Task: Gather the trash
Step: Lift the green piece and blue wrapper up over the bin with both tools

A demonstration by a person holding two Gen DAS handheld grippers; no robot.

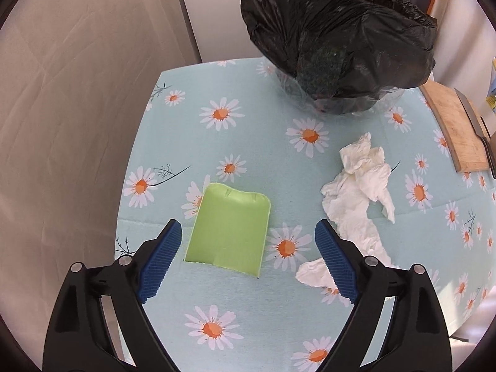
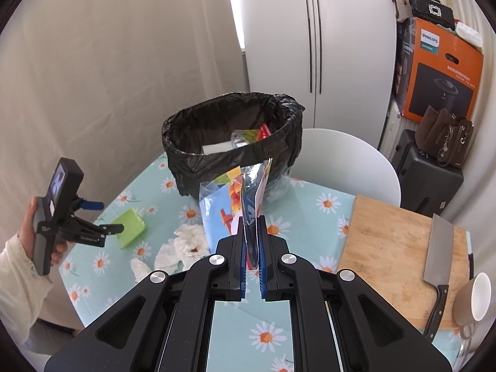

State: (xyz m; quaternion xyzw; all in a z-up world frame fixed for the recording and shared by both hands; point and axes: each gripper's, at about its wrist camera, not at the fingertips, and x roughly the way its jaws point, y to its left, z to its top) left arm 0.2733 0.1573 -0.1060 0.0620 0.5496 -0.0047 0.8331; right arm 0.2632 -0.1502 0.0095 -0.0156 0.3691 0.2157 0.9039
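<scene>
A crumpled plastic wrapper (image 2: 245, 204) hangs clamped between the shut jaws of the right gripper (image 2: 251, 241), just in front of the black-lined bin (image 2: 232, 142). In front of the bin, crumpled tissues (image 1: 359, 192) lie beside a green sponge (image 1: 231, 232). The left gripper (image 1: 248, 260) hovers over the sponge, jaws wide apart, touching nothing.

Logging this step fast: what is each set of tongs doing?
Left tongs: open, above the green box, holding nothing.
Right tongs: shut on a plastic wrapper.
</scene>
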